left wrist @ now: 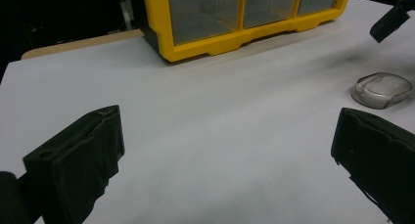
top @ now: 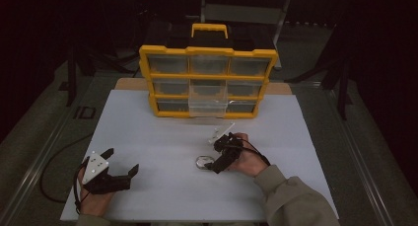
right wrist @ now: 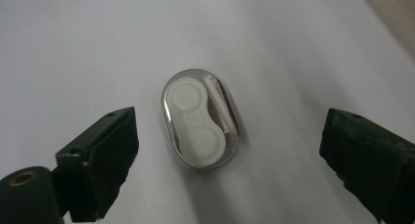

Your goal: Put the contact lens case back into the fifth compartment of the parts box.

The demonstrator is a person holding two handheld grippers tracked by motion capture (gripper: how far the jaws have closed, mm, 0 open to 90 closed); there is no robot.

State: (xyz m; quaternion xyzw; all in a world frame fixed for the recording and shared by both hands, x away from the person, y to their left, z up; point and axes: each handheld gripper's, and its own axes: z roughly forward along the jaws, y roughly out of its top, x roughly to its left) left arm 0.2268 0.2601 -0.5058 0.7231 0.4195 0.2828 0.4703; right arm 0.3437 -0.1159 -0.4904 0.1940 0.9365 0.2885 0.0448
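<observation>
Case (right wrist: pixel 199 119) flat on table (right wrist: pixel 73 38), long axis between spread fingers (right wrist: pixel 100 160)

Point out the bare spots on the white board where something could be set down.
Bare: the left half between the left gripper and the yellow organizer, and the right edge. Crowded: around the clear case under the right gripper, and before the pulled-out drawer.

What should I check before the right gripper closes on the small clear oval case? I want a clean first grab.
1. Right gripper open: ok, jaws spread wide.
2. Small clear oval plastic case between the jaws: ok, roughly centred.
3. Jaws down at the case's level: cannot tell.
4. Left gripper out of the way: ok, open, off to the side.
5. Yellow drawer organiser has a clear drawer pulled out: ok, bottom middle.
</observation>
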